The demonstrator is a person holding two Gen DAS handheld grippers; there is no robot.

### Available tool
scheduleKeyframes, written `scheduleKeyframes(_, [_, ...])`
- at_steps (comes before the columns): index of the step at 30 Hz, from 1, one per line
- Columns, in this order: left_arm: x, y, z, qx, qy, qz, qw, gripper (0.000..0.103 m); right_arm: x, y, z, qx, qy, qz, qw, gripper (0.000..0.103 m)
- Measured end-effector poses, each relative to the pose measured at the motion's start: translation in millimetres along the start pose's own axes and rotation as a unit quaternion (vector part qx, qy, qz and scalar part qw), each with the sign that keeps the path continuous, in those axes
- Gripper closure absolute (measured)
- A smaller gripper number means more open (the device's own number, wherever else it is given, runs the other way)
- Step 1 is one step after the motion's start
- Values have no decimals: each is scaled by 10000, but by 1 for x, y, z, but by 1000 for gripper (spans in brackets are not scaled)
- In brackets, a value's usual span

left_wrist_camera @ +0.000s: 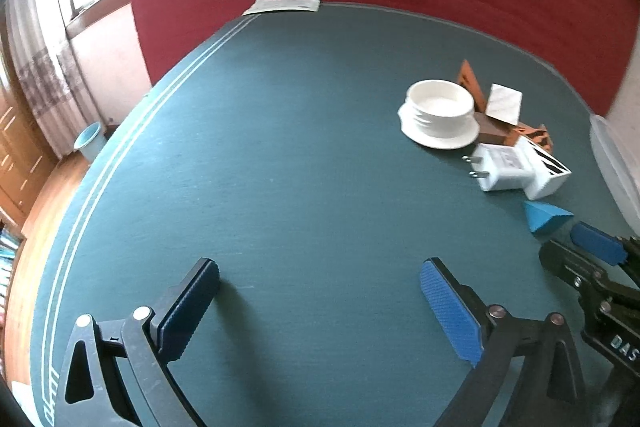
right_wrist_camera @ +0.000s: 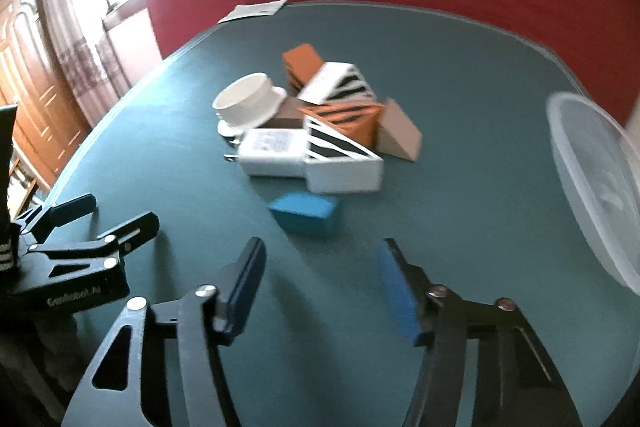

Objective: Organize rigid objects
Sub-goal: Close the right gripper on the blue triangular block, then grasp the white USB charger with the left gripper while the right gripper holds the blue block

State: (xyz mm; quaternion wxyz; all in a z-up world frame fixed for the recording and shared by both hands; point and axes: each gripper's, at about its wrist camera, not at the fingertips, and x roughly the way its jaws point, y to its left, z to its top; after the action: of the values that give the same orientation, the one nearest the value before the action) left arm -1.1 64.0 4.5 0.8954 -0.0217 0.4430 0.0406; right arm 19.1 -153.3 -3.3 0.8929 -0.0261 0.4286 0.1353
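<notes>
A cluster of rigid objects lies on the green table (left_wrist_camera: pixel 280 155): a white ribbed cap (left_wrist_camera: pixel 440 113) (right_wrist_camera: pixel 248 105), a white plug adapter (left_wrist_camera: pixel 500 171) (right_wrist_camera: pixel 276 151), a white striped box (right_wrist_camera: pixel 344 167) (left_wrist_camera: pixel 546 173), orange and white striped boxes (right_wrist_camera: pixel 340 95), a tan wedge (right_wrist_camera: pixel 402 131) and a blue block (right_wrist_camera: pixel 306 213) (left_wrist_camera: pixel 544 215). My right gripper (right_wrist_camera: pixel 320 271) is open and empty, just short of the blue block. My left gripper (left_wrist_camera: pixel 320 295) is open and empty over bare table, left of the cluster.
A clear plastic container (right_wrist_camera: pixel 592 183) stands at the table's right edge. A paper sheet (left_wrist_camera: pixel 284 5) lies at the far edge. A red wall panel is behind the table. A window, curtains and a pale blue bin (left_wrist_camera: pixel 90 141) are to the left.
</notes>
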Motion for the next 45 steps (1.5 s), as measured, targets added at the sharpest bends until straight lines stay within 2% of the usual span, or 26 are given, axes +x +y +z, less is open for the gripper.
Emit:
scheduleKeyframes(5, [0, -4, -3, 29, 9, 71, 10000, 1, 2, 12, -1, -125, -84, -176, 9997, 68])
scheduleKeyframes(6, [-2, -5, -4, 37, 3, 79, 10000, 1, 9, 15, 8, -146, -64, -228, 9996, 70])
scheduleKeyframes(8, [-1, -5, -3, 33, 14, 75, 10000, 1, 14, 15, 14, -144, -69, -241, 9996, 70])
scheduleKeyframes(17, [1, -9, 4, 25, 67, 81, 9999, 1, -4, -12, -2, 114, -120, -198, 9997, 71])
scheduleKeyframes(28, [1, -59, 25, 411, -126, -60, 9991, 2, -24, -53, -20, 378, -143, -195, 9990, 71])
scheduleKeyframes(36, [18, -90, 41, 417, 25, -316, 9986, 2, -28, -56, -26, 364, -309, -106, 9988, 70])
scheduleKeyframes(45, [34, -105, 53, 374, 132, -275, 9988, 2, -33, -60, -28, 476, -342, 26, 9983, 70])
